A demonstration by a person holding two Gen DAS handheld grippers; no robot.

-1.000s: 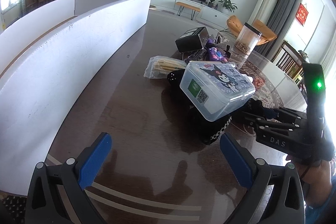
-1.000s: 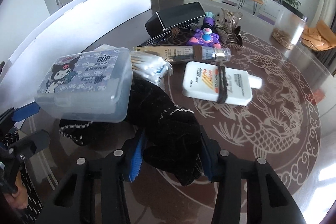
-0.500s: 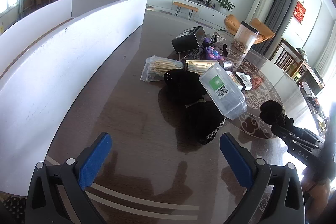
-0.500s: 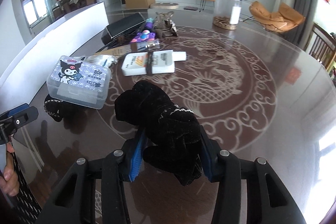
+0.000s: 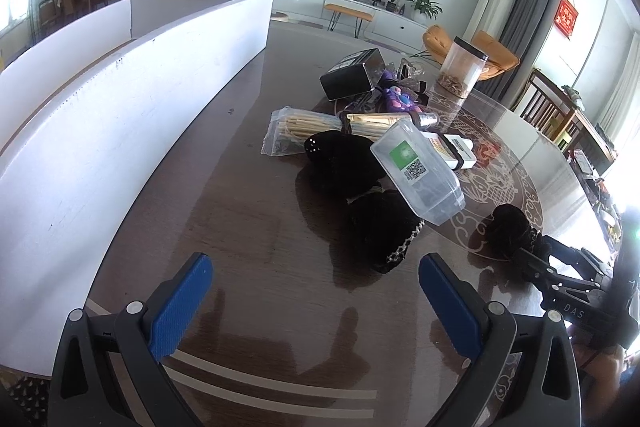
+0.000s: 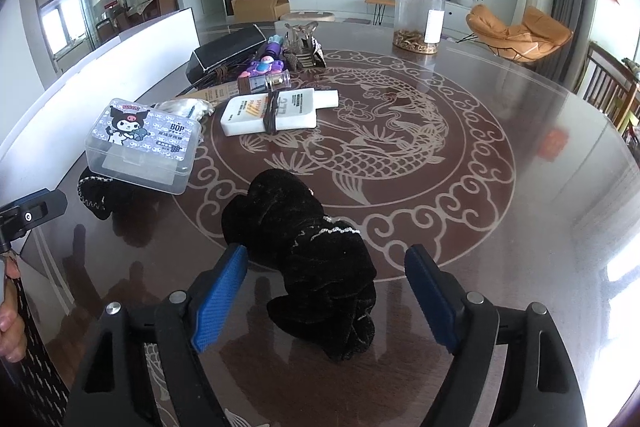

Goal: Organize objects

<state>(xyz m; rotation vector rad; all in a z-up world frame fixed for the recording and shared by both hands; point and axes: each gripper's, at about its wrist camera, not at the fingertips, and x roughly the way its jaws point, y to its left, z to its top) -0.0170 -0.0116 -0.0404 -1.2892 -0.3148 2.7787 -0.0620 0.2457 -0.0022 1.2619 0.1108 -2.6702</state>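
Looking along my right gripper, I see its fingers opening around the black velvet scrunchie, which lies on the desk free of both pads. Only the left view shows my left gripper spread wide and empty near the desk's edge, short of the clear plastic box propped on black cloth.
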